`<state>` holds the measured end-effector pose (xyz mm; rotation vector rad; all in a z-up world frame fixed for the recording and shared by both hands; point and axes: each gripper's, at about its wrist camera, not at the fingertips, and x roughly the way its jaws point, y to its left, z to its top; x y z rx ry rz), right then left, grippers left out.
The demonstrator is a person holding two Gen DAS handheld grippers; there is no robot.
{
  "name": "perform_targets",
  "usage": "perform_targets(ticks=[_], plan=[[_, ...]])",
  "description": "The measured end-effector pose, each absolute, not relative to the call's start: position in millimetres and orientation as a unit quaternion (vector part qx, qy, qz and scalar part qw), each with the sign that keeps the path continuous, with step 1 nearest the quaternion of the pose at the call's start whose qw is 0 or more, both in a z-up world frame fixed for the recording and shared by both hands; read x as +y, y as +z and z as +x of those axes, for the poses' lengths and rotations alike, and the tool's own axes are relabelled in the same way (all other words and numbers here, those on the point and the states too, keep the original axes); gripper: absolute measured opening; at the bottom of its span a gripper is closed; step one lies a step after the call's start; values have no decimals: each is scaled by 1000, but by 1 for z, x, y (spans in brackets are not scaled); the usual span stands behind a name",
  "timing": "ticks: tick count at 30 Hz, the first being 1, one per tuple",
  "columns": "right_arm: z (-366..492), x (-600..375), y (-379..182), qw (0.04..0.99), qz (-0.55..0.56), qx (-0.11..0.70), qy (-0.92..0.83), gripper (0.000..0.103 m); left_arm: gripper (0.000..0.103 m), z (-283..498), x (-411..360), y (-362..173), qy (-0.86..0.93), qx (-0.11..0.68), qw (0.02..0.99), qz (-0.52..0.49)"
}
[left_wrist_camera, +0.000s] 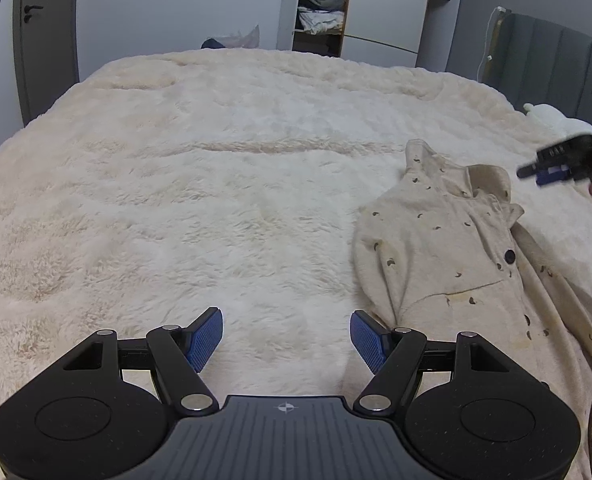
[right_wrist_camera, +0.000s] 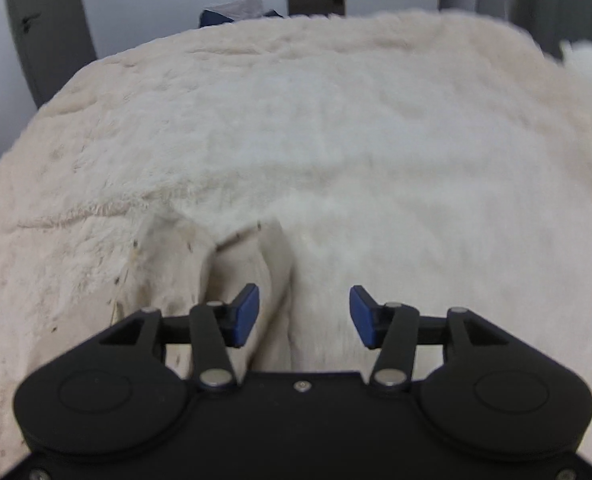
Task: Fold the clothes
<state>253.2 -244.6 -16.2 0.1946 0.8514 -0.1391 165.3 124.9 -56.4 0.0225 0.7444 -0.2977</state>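
A cream, long-pile fluffy blanket (left_wrist_camera: 224, 168) covers the whole bed, and on its right part, seen from the left wrist camera, lies a beige fleece garment with small dark crescent marks and dark round buttons (left_wrist_camera: 448, 248), spread loosely with its collar toward the far side and one sleeve bunched on its left edge. The left gripper (left_wrist_camera: 286, 340), black with blue ribbed pads, hangs low over bare blanket just left of the garment's lower hem, its fingers spread wide apart and holding nothing. The right gripper (left_wrist_camera: 552, 166) shows at the right edge of that view, above the blanket beyond the garment's collar; in its own blurred view the right gripper (right_wrist_camera: 304, 316) has its jaws wide apart and empty, with a fold of the beige garment (right_wrist_camera: 232, 264) under and beside its left blue pad (right_wrist_camera: 245, 316), though the blur makes it hard to say whether the pad touches the cloth. Past the bed stand a grey door (left_wrist_camera: 48, 32), an open wardrobe shelf with piled clothes (left_wrist_camera: 322, 8), and a grey padded headboard (left_wrist_camera: 552, 60) at right.
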Motion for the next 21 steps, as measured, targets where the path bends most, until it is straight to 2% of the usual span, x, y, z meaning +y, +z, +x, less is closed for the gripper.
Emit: perform_targets(ticks=[6,13,16,18,19,21], plan=[[220,-246,-33,898,141,416,-33,47,66,166,122,-59,-145,364,920,16],[202,-232,-61,888,89,450,-23,49,66,165,119,-60,-149,364,919,21],[204,-224,-72,880,56,471,-15,42,66,164,117,-61,-150,364,919,25],[205,-226,-70,880,66,470,-11,24,66,164,116,-62,-150,365,919,27],[208,-226,-68,879,56,474,-11,2,66,164,116,-62,-149,365,918,28],[216,-225,-62,874,25,485,-10,1,66,164,116,-63,-148,366,918,30]])
